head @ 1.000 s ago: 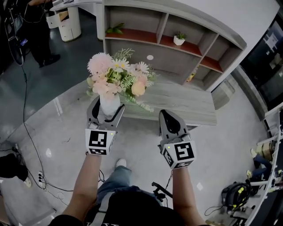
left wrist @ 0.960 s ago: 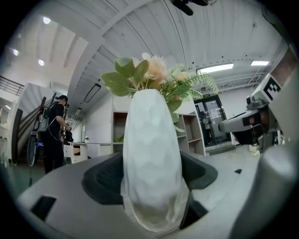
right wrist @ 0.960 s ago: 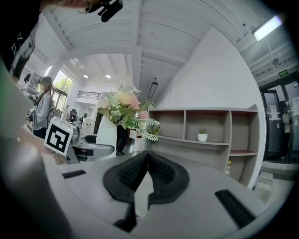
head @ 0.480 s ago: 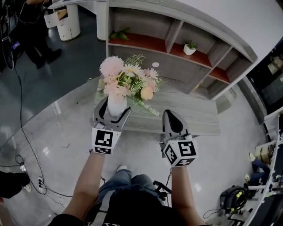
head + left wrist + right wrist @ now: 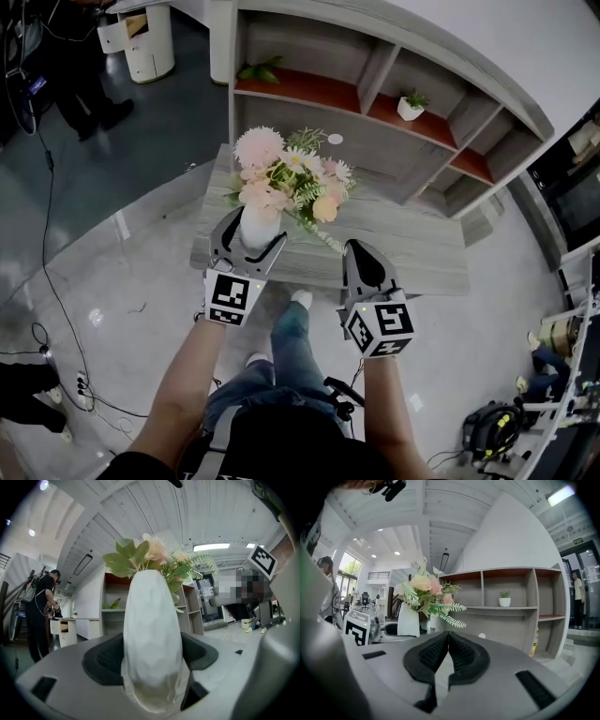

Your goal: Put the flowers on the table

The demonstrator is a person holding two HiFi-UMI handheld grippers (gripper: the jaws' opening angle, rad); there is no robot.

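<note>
The left gripper (image 5: pixel 249 234) sits at centre left of the head view, its two jaws spread wide and clamped on the lower body of a white vase (image 5: pixel 258 223). In the left gripper view the dark pads press against both sides of the vase, which stands upright and fills the gap between them. The bouquet of pink, peach and white flowers (image 5: pixel 289 178) with green fern sprigs rises from the vase's mouth, above centre of the head view.

The vase is over the near left part of the grey wooden table (image 5: pixel 412 239). Whether its base touches the tabletop cannot be told.

The right gripper (image 5: pixel 362 255) is just right of centre in the head view, at the near edge of the table and well apart from the vase. In the right gripper view its ribbed pads meet along a thin line with nothing between them.

Both bare forearms reach up from the bottom of the head view, roughly parallel. The left forearm (image 5: pixel 183 375) leans slightly rightward and the right forearm (image 5: pixel 389 403) runs nearly straight. Each gripper's marker cube faces the camera.

Beyond the table, at the top of the frame, stands a grey shelf unit (image 5: pixel 309 56) with red-brown boards. A small potted plant (image 5: pixel 411 105) sits on one of them.
</note>
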